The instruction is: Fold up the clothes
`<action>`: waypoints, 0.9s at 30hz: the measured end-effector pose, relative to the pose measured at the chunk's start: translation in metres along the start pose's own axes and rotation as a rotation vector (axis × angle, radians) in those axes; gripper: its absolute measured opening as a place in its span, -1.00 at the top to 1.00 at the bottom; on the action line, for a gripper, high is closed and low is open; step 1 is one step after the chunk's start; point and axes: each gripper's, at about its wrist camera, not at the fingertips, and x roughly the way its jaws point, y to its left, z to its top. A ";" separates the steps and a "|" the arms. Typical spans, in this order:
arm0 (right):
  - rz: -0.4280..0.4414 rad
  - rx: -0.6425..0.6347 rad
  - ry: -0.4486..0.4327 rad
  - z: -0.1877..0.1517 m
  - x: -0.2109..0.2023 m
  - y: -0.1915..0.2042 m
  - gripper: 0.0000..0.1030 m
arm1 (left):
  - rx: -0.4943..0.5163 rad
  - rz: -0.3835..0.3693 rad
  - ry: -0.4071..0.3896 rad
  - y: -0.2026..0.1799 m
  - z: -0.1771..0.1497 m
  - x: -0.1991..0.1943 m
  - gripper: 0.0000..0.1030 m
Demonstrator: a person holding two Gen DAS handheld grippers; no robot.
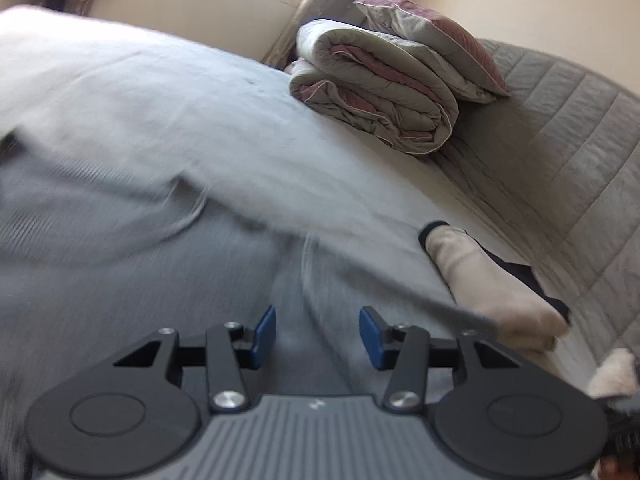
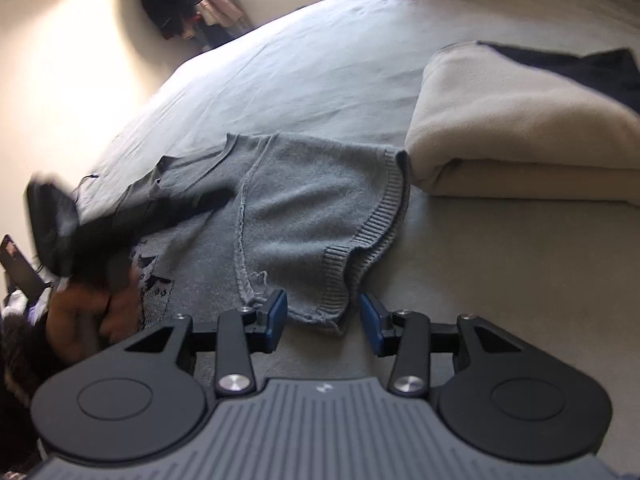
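A grey knit sweater lies on the bed, partly folded, its ribbed hem toward me. My right gripper is open, its blue pads on either side of the hem's near corner, not closed on it. My left gripper is open and empty, low over the same grey sweater, which is motion-blurred here. The left gripper also shows as a dark blur at the left of the right wrist view, held by a hand.
A folded cream garment with dark trim lies right of the sweater; it also shows in the left wrist view. A rolled quilt and pillow sit at the far end of the bed. A padded headboard runs along the right.
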 end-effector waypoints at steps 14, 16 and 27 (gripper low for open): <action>-0.106 0.027 -0.076 -0.033 -0.024 0.078 0.12 | 0.161 0.135 -0.009 0.002 -0.085 -0.144 -0.01; -0.104 -0.025 -0.060 -0.041 -0.027 0.101 0.08 | 0.161 0.132 0.010 0.003 -0.096 -0.160 -0.07; -0.066 -0.187 0.020 -0.130 -0.002 0.190 -0.04 | 0.244 0.112 0.057 0.000 -0.160 -0.250 -0.24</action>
